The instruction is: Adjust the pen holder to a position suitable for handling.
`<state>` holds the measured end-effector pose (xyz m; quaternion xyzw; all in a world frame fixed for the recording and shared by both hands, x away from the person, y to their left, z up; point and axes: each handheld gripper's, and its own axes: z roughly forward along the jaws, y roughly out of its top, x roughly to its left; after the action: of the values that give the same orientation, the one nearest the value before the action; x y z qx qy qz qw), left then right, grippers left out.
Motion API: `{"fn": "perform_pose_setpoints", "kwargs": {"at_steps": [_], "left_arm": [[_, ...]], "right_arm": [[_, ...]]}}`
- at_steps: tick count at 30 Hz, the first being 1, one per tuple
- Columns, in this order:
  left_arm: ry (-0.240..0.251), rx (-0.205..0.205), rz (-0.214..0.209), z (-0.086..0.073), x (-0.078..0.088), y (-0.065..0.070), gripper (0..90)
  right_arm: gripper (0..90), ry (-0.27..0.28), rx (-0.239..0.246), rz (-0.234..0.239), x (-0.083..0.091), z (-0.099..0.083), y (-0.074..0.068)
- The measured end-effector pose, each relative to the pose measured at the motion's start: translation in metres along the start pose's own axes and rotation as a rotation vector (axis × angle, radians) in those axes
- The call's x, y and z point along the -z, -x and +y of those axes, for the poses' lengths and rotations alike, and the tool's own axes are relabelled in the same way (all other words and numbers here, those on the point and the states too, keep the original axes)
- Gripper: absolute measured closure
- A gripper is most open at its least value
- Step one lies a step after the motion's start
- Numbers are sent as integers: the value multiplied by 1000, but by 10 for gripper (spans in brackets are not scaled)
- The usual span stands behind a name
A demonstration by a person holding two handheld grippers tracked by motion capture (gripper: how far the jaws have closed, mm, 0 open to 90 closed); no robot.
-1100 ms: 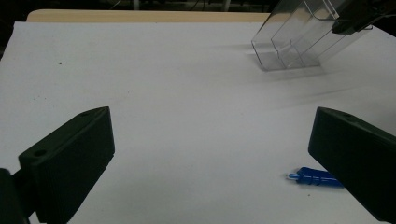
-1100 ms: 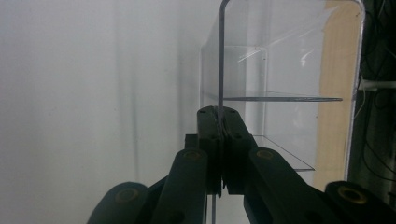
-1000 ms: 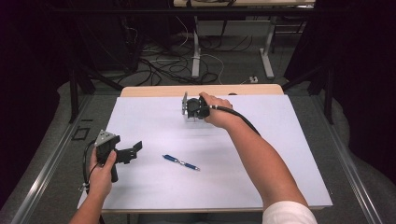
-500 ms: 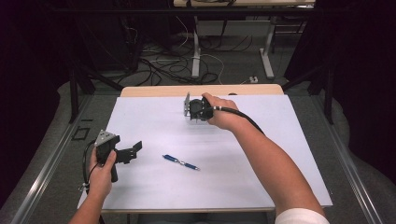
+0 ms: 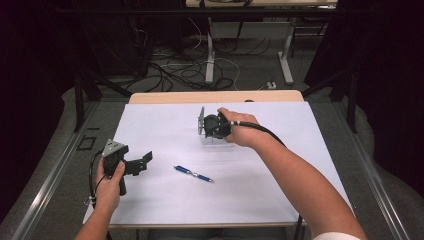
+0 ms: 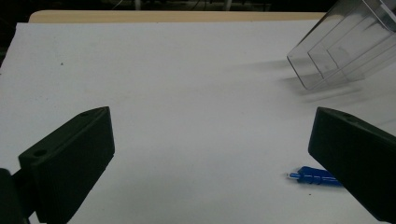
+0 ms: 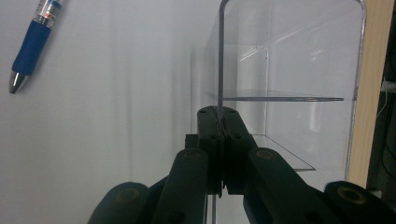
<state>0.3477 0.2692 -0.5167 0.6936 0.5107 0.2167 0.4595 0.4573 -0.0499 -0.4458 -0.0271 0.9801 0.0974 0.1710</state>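
Observation:
A clear plastic box (image 7: 289, 70) with inner shelves hangs tilted a little above the white table sheet (image 5: 165, 125). My right gripper (image 7: 219, 116) is shut on one thin wall of it. From above, that gripper (image 5: 214, 126) sits at the sheet's far middle, and the box (image 5: 212, 142) shows faintly beneath it. The box (image 6: 343, 44) also appears at the upper right of the left gripper view. A blue pen (image 5: 193, 174) lies on the sheet's middle, apart from both grippers. My left gripper (image 5: 142, 160) rests open at the left, its jaws wide with nothing between them (image 6: 210, 154). The pen (image 6: 315, 178) lies by its right jaw.
A bare wooden strip of the table (image 5: 215, 96) runs along the far edge beyond the sheet. Cables (image 5: 170, 70) and table legs (image 5: 210, 55) lie on the floor behind. A metal rail (image 5: 50, 180) borders the left side.
My right hand has drifted slightly toward the person and to the right, carrying the clear box with it. The left hand and the pen have stayed put.

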Motion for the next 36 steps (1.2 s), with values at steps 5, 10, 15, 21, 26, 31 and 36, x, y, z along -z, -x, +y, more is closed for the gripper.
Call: {"fn": "perform_pose_setpoints", "kwargs": {"at_steps": [5, 10, 15, 21, 26, 31, 36], "left_arm": [[0, 0, 1, 0, 0, 0, 4], [0, -1, 0, 0, 0, 0, 4], [-1, -4, 1, 0, -1, 1, 4], [-7, -11, 1, 0, 0, 0, 4], [-2, -7, 1, 0, -1, 1, 4], [-1, -6, 0, 0, -1, 1, 4], [0, -5, -1, 0, -1, 1, 4]], "right_arm": [[888, -4, -18, 26, 0, -4, -6], [887, 5, -38, 46, -1, -8, -11], [887, -4, -37, 74, 0, -7, -17], [886, -2, -26, 95, -1, -3, -21], [884, 5, -32, 101, -2, -4, -20], [870, 17, -48, 93, -2, -6, -17], [840, 48, -55, 52, -5, -10, -12]]}}
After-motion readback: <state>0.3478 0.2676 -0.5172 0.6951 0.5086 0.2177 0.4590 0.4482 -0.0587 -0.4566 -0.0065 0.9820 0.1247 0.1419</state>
